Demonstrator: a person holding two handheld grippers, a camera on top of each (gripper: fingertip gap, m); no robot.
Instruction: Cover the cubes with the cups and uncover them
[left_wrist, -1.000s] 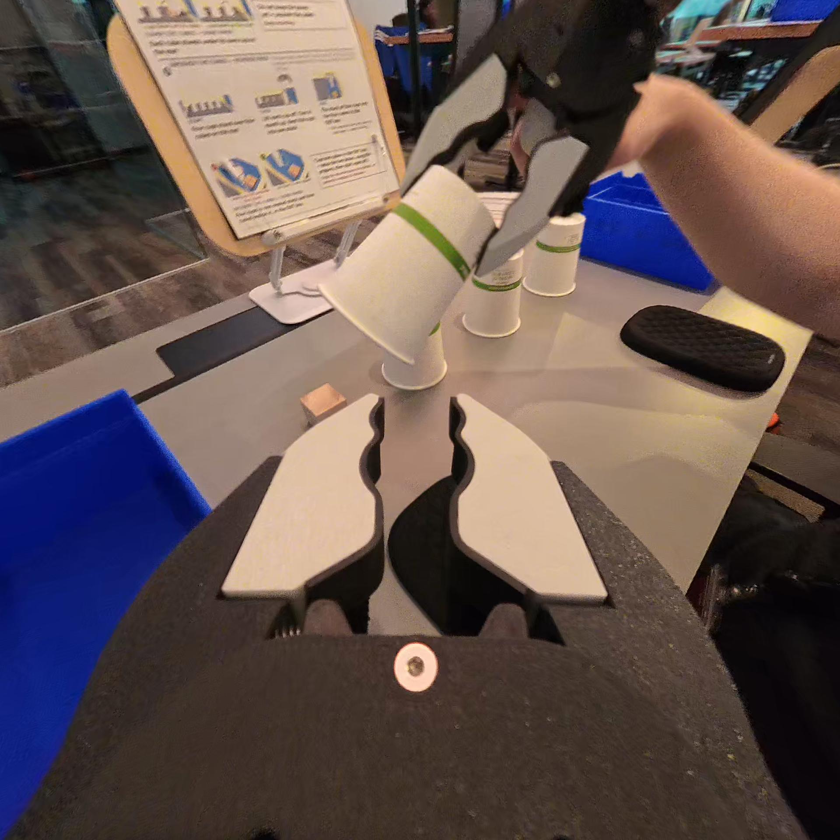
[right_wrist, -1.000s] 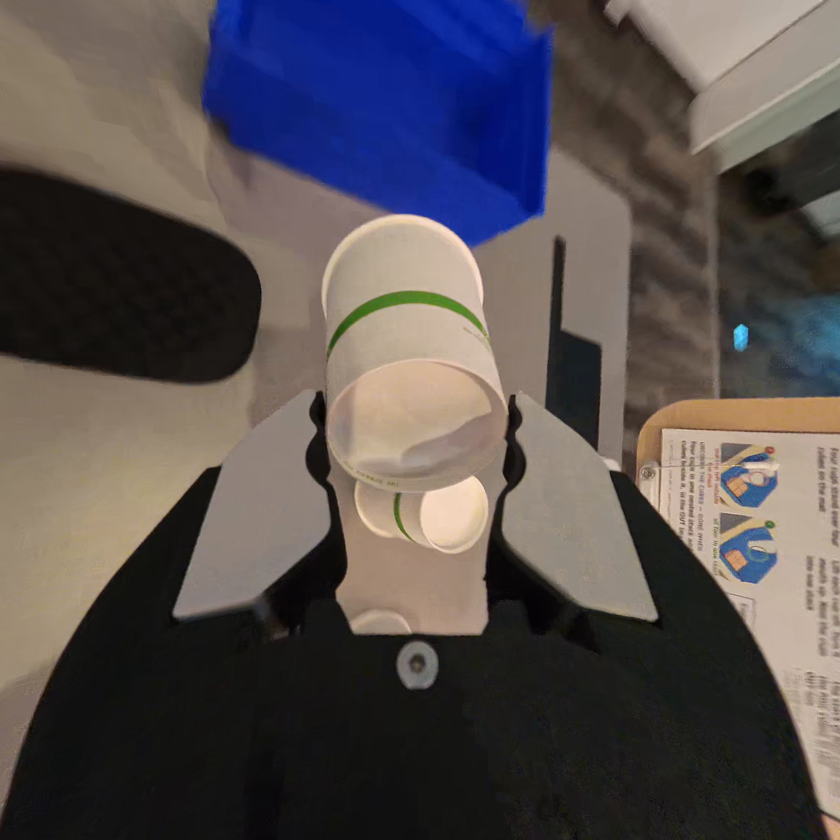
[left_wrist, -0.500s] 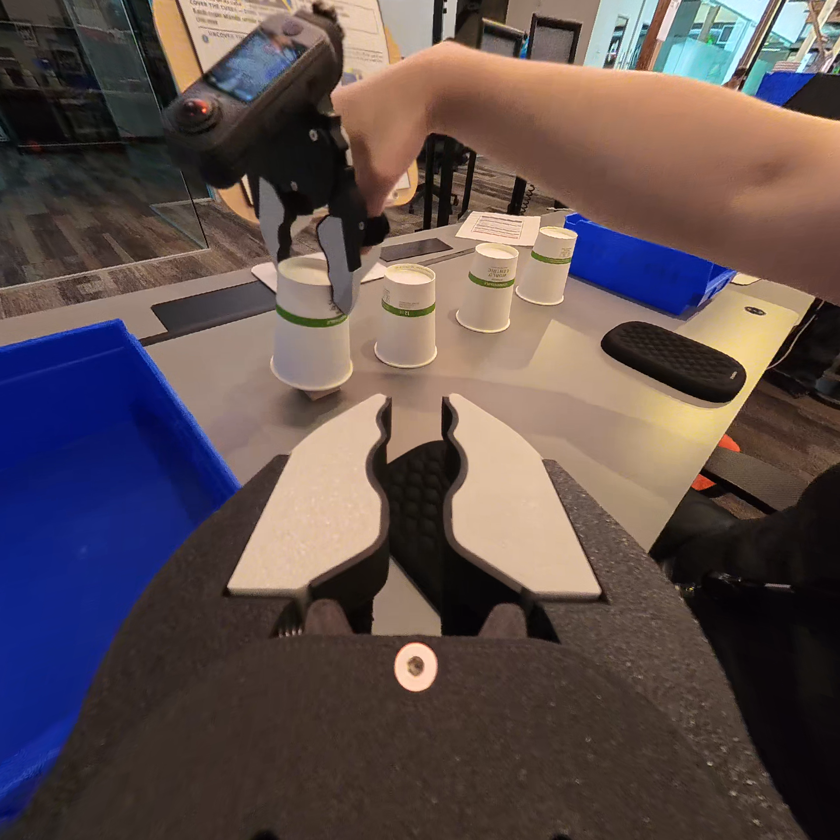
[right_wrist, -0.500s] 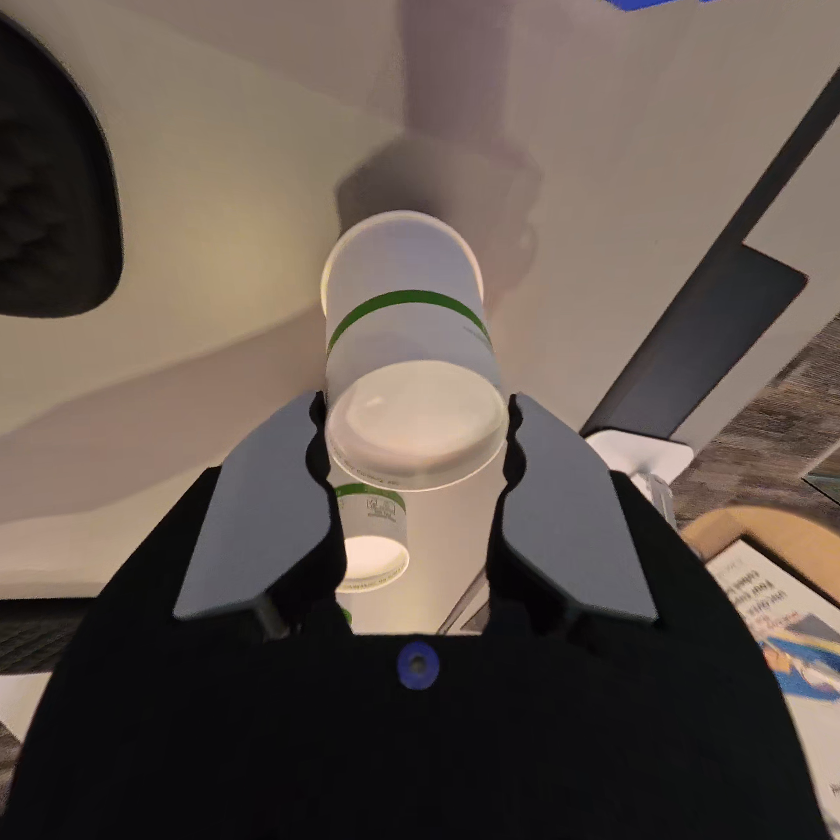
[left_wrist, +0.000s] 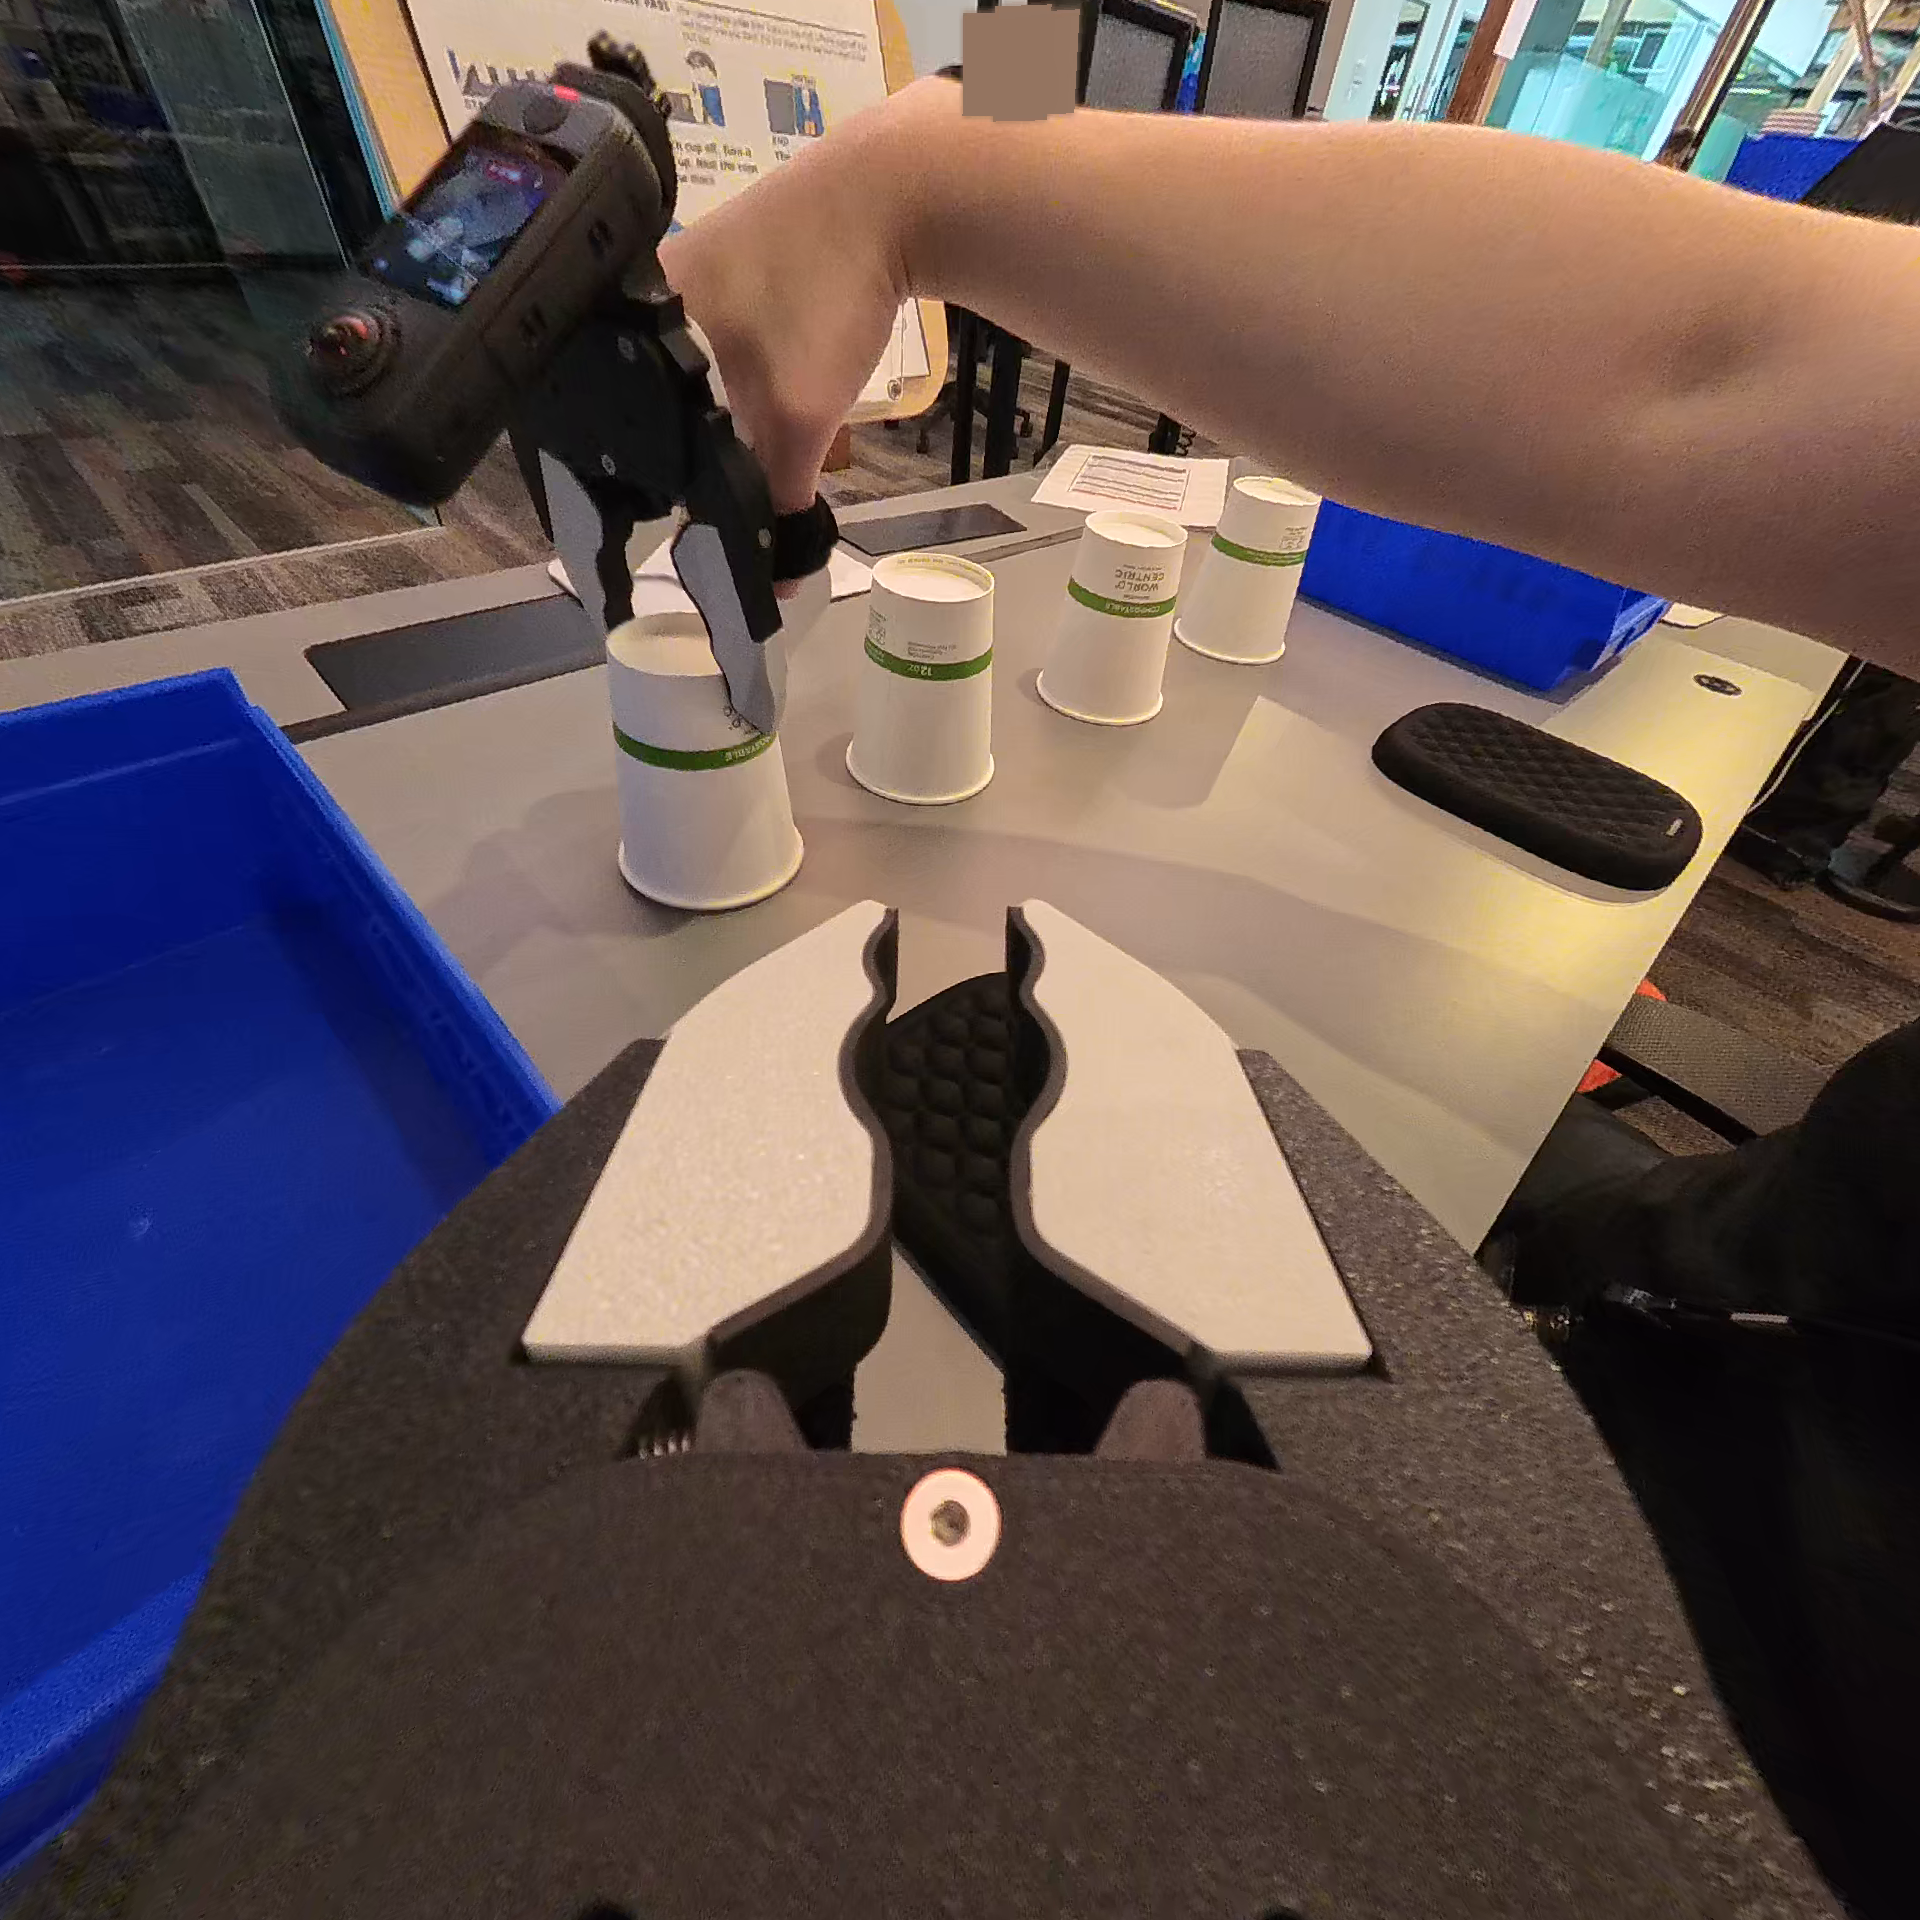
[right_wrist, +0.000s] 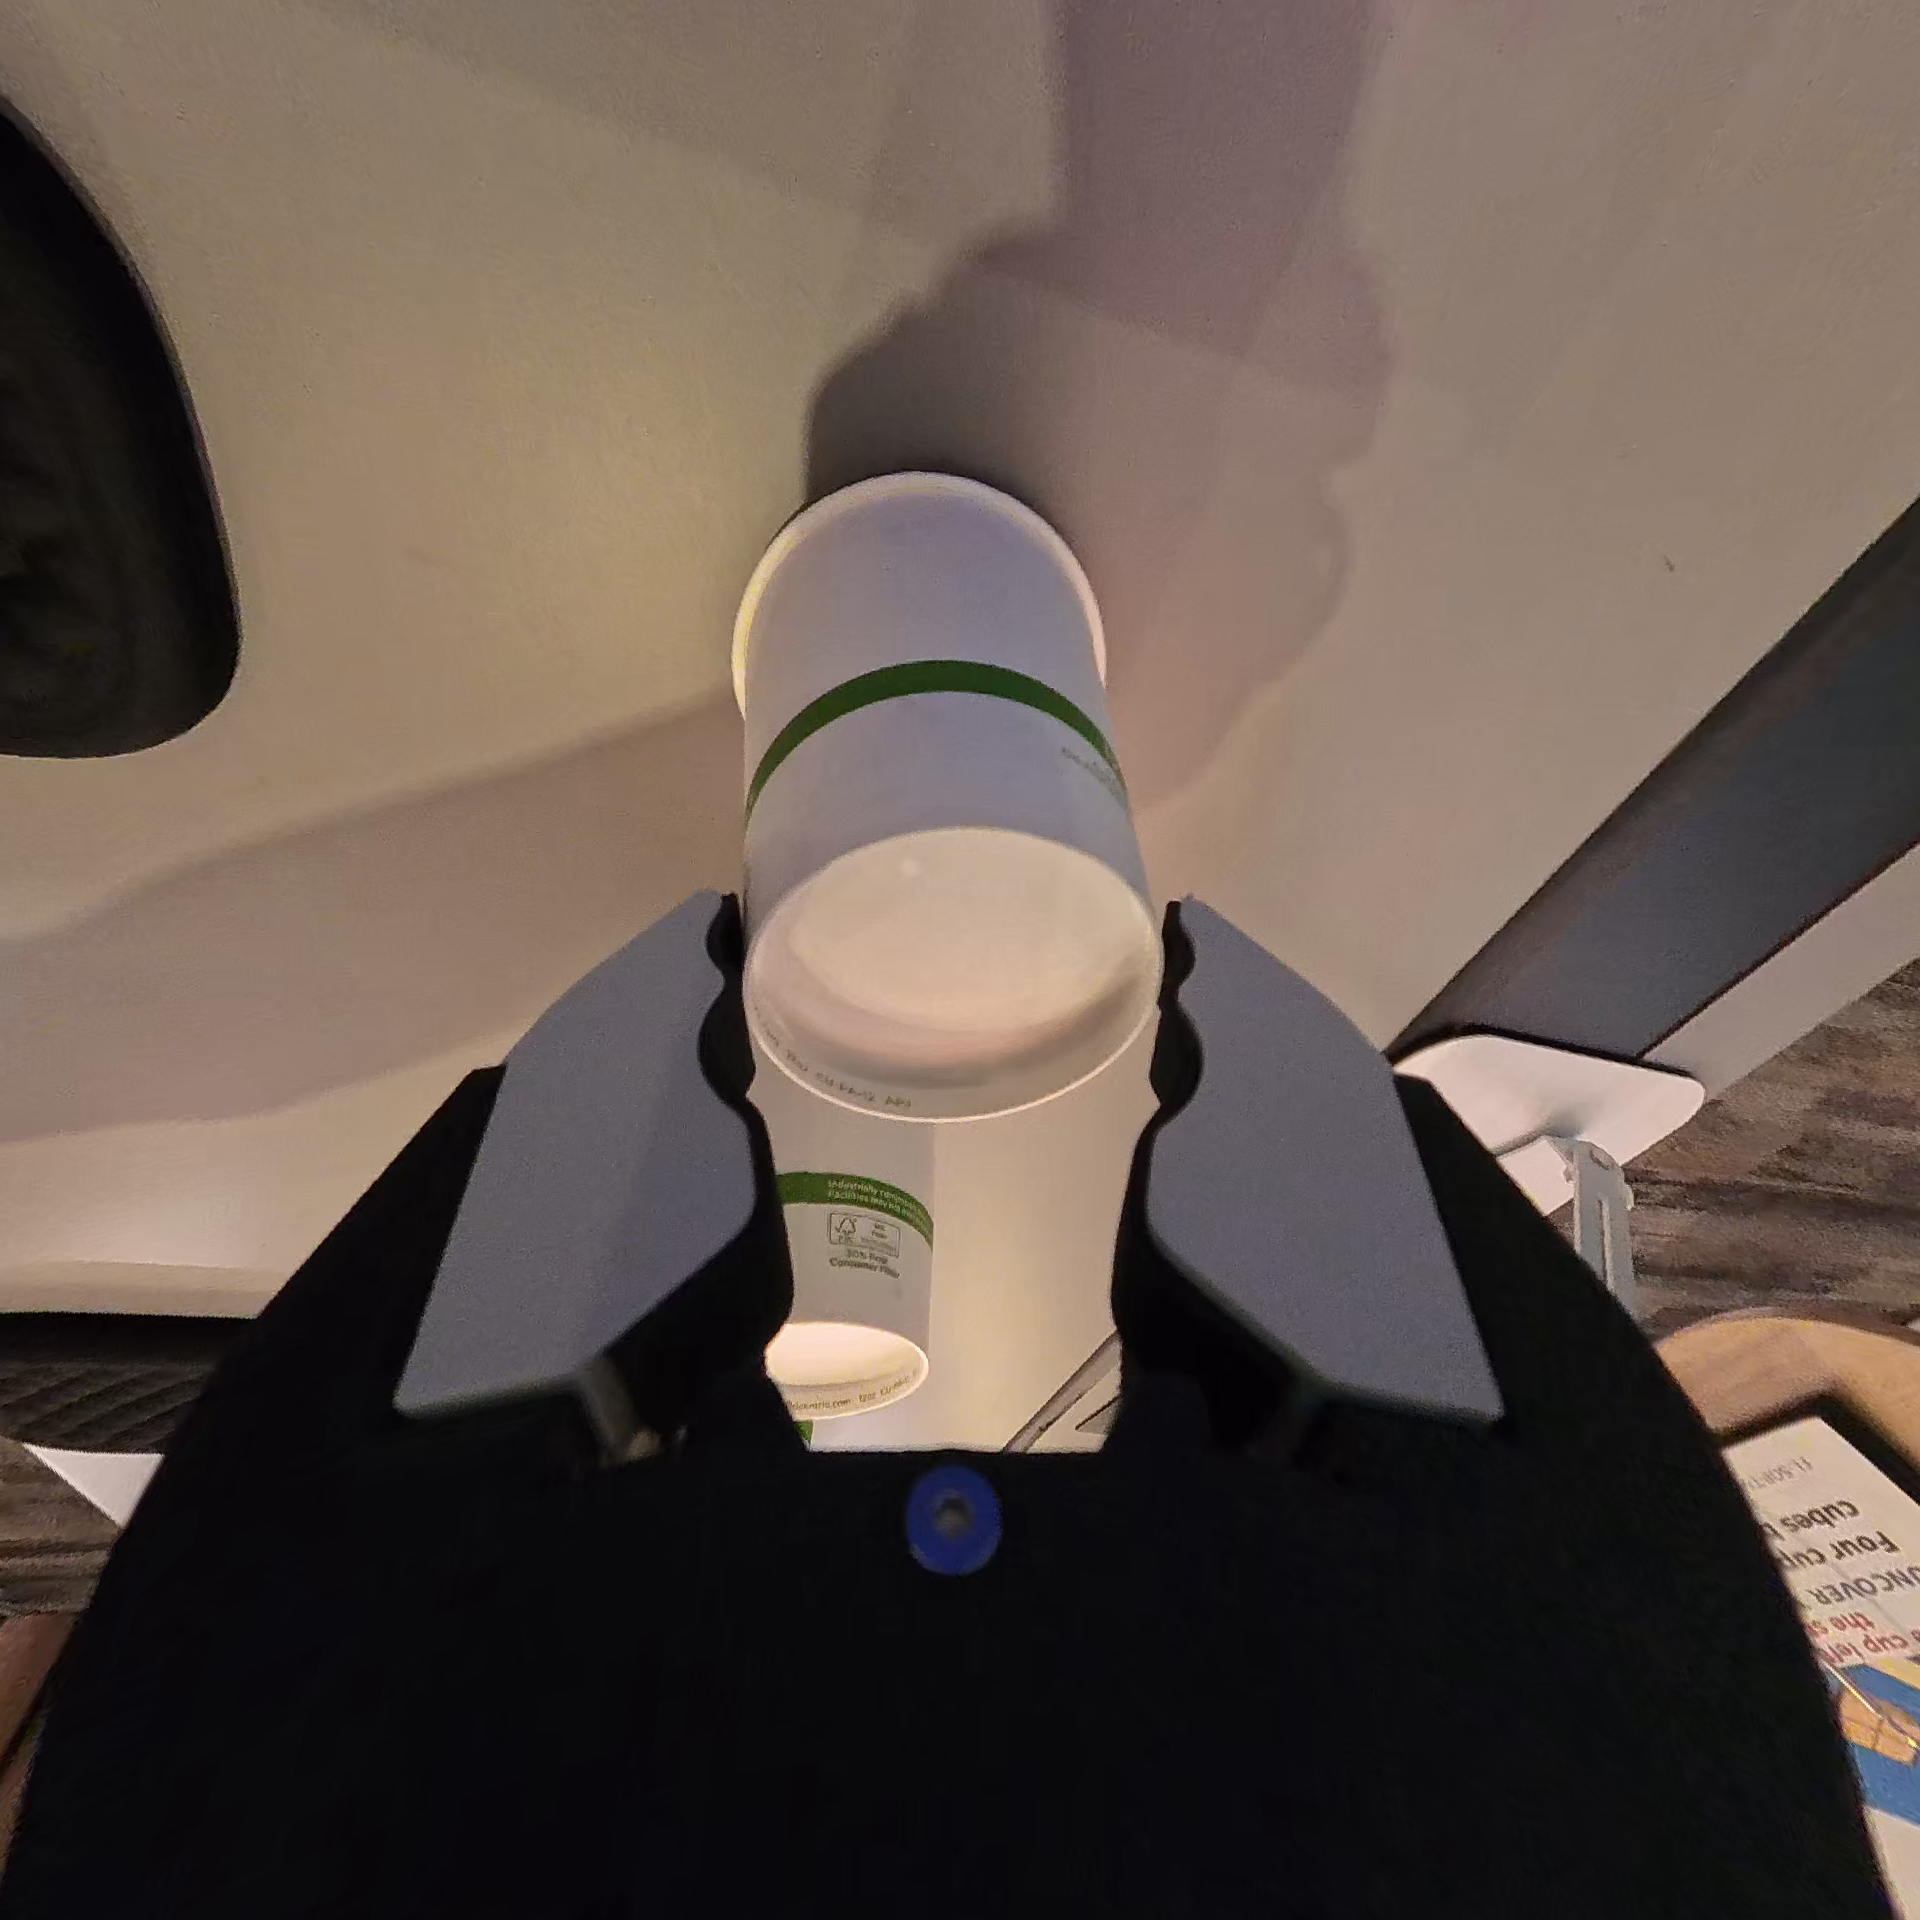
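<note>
— Where is the cup being handled?

— The white paper cup with a green band (left_wrist: 707, 774) stands upside down, rim flat on the grey desk (left_wrist: 1195, 883), at the left end of a row of cups. The right gripper (left_wrist: 675, 634) comes down on it from above, and its jaws sit either side of the cup's upturned base.

— Gripping it?

— From the right wrist view, the same cup (right_wrist: 935, 790) lies between the tips of the right gripper (right_wrist: 951, 914); the two grey fingers (right_wrist: 613, 1143) touch or nearly touch the base edge on both sides. So the jaws are closed around the cup's base, holding it.

— Any cubes showing?

— None is visible; I cannot tell what the cups hide.

— And the other cups?

— Three more white paper cups with green bands stand inverted to its right: the nearest (left_wrist: 920, 686), then one (left_wrist: 1117, 623), then the farthest (left_wrist: 1247, 577), spaced apart in a line running away toward a blue plastic bin (left_wrist: 1475, 613).

— The left gripper?

— The left gripper (left_wrist: 951, 920) hovers near the desk's front edge, well apart from the cups. Its jaws are parted by a narrow gap and hold nothing. A black quilted pad (left_wrist: 1538, 795) lies on the desk to the right, and a second blue plastic bin (left_wrist: 208, 1039) sits at the left.
</note>
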